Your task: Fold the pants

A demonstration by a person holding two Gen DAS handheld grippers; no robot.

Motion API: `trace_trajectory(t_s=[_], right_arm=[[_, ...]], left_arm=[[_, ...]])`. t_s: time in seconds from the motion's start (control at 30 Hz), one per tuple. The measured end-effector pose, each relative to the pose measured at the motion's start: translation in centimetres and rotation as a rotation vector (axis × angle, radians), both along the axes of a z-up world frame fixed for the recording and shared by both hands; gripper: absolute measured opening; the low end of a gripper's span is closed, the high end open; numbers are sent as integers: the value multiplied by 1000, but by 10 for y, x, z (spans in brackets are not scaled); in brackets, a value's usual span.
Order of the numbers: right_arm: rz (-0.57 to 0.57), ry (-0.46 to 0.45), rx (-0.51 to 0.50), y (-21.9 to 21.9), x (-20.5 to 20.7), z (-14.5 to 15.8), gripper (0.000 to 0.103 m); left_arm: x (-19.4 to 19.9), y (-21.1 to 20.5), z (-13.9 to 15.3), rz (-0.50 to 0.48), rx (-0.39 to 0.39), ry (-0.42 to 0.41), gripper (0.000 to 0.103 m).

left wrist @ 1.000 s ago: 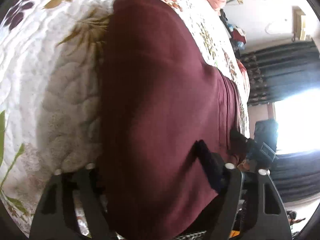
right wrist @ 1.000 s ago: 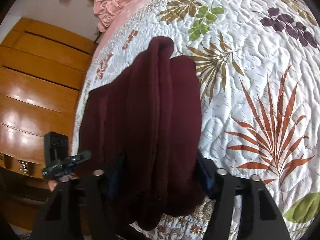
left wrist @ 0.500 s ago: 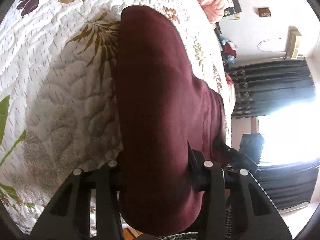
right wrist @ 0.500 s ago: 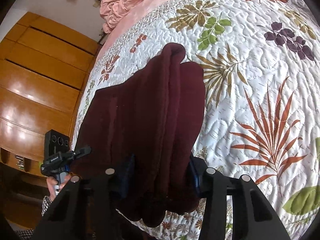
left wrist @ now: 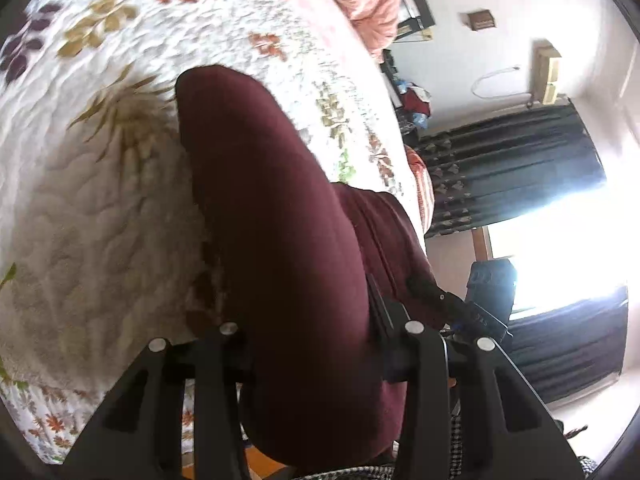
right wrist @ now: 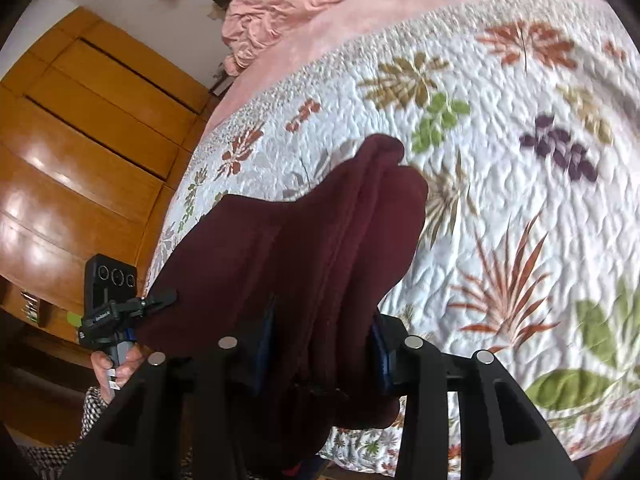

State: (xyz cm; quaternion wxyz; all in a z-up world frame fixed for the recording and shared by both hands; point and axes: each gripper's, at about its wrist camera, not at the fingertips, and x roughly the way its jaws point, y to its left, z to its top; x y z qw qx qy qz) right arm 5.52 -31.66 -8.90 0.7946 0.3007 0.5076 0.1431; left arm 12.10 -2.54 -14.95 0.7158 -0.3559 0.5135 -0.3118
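Left wrist view: the maroon pants [left wrist: 280, 240] are seen bunched lengthwise into a thick soft roll, near end pinched in the left gripper [left wrist: 312, 344], whose jaws are pressed on the cloth from both sides. The far end is draped on the quilted floral bedspread [left wrist: 100, 200]; the mid part is sagging betw. grip and bed. Right wrist view: several stacked folds and a seam are shown along the pants [right wrist: 320, 248], w/ the near edge clamped in the right gripper [right wrist: 320, 348]; its jaws have just been closing on the fabric, blue pads [right wrist: 378, 354] sunk into it. The left gripper [right wrist: 116, 308] is seen at the other edge, held by a hand [right wrist: 114, 368]. Pink bedding [right wrist: 304, 0] and a wooden wardrobe [right wrist: 80, 152] lie beyond.
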Motion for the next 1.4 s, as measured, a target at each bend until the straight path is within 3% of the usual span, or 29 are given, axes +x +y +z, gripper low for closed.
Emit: trace_trajectory(t_s=[0.23,0.37,0.53,0.67,0.77,0.83,0.9,0.93,1.0,1.1,1.27,1.4], right_arm=[[5,-70,-52,-15,28,30,41],[7,-95,-75,-23,65,32,41],[-17,-90,-80,-26,110,7,41],[-37,-27,-125,-24,127,-36,42],[-62,-16,-103,-28,120,-54,46],[-64,-15,-91,-31,115,-61,56],[-69,-13,-91,-32,110,-66,64],[-78,-17,-76,-34,107,-68,68],[-100,-16,-52,-40,99,-71,76],[-138,-22,-11,-51,84,-75,84],[-173,-27,22,-63,60,-80,86],[-181,-33,13,-62,47,-79,86]], left_arm=[[32,-13,27,12,-11,-72,38],[62,-16,31,45,10,-111,39],[90,-16,18,97,67,-140,39],[106,-15,-14,105,122,-80,40],[101,-13,-25,84,143,-88,42],[99,-10,-31,78,154,-80,46],[97,-7,-36,80,164,-75,52],[96,-6,-37,85,185,-74,61],[92,-1,-37,76,200,-93,64],[91,3,-35,61,215,-101,77],[79,12,-34,65,247,-123,86],[60,22,-39,89,255,-132,87]])
